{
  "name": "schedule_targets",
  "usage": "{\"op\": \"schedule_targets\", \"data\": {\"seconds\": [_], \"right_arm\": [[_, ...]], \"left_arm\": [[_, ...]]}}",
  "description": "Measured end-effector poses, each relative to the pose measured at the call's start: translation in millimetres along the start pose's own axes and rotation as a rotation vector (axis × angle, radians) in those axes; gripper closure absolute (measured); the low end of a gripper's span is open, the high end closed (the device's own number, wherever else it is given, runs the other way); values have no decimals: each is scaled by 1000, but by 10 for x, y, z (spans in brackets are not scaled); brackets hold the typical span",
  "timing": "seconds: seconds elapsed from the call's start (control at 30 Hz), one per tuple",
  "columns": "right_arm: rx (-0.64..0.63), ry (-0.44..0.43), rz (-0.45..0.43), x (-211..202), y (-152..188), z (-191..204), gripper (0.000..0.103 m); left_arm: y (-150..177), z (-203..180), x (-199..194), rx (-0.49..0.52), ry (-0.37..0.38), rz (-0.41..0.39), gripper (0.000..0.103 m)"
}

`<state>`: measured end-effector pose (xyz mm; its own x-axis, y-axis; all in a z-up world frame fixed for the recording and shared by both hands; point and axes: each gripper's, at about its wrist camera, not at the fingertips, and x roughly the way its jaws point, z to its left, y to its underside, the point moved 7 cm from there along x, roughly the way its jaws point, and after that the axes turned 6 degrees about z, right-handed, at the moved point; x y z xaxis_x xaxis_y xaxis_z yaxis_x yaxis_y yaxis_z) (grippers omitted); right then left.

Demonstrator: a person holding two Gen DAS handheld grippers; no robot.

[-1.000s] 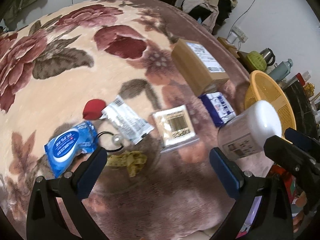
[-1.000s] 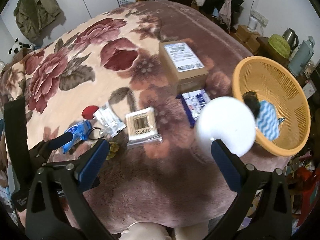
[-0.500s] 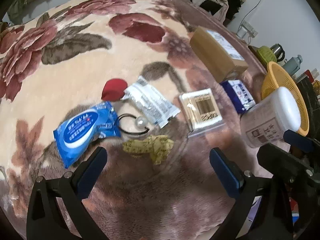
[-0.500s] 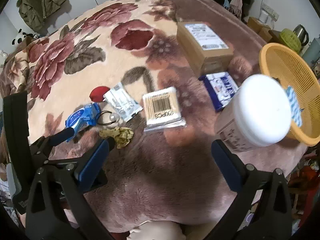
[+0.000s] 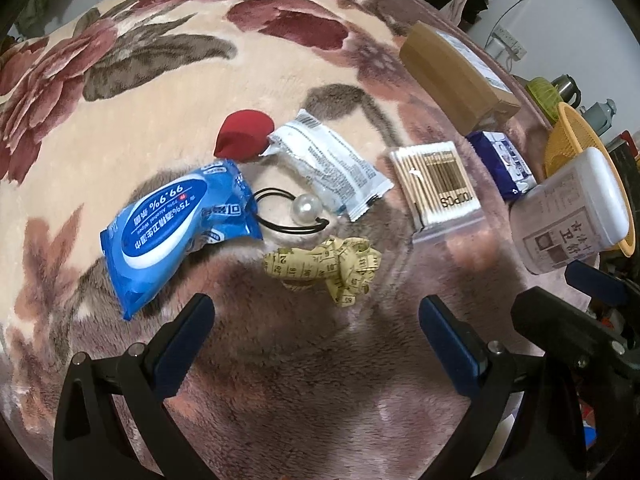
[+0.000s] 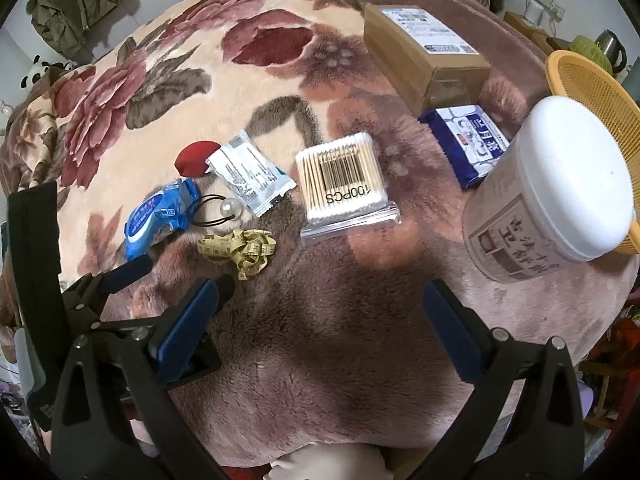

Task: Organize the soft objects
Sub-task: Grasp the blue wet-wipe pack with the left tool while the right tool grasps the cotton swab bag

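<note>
2 handheld grippers hover over a floral plush blanket (image 5: 120, 92) strewn with small items. The left gripper (image 5: 316, 332) hangs above the crumpled yellow tape measure (image 5: 332, 268), jaws spread wide and empty. The right gripper (image 6: 320, 316) is likewise released, holding nothing. Beside the tape measure lie a blue wipes pack (image 5: 176, 224), a black hair tie with a pearl (image 5: 296, 212), a white sachet (image 5: 328, 164), a red sponge (image 5: 240, 136) and a cotton swab pack (image 6: 340, 180). A white-lidded tub (image 6: 552, 196) stands near the orange basket (image 6: 600, 92), with a blue tissue pack (image 6: 468, 144) and cardboard box (image 6: 424, 52) behind.
</note>
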<state>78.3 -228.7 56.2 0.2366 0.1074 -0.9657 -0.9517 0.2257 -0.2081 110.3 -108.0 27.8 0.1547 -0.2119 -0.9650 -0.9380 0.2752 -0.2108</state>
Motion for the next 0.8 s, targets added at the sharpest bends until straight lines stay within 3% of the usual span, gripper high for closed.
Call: {"op": "schedule_targets", "data": {"seconds": [0.3,0.47,0.8], "right_arm": [[10,0,30,207,18,-33,0],[14,9,47,372,-27,-67,0],[-12,90,50,721,-308,-121,0]], "left_arm": [[98,284,124,-38,-10,16,1],[119,591,137,-111,-21,6,1],[61,1082,27,-225,-36,-41,1]]}}
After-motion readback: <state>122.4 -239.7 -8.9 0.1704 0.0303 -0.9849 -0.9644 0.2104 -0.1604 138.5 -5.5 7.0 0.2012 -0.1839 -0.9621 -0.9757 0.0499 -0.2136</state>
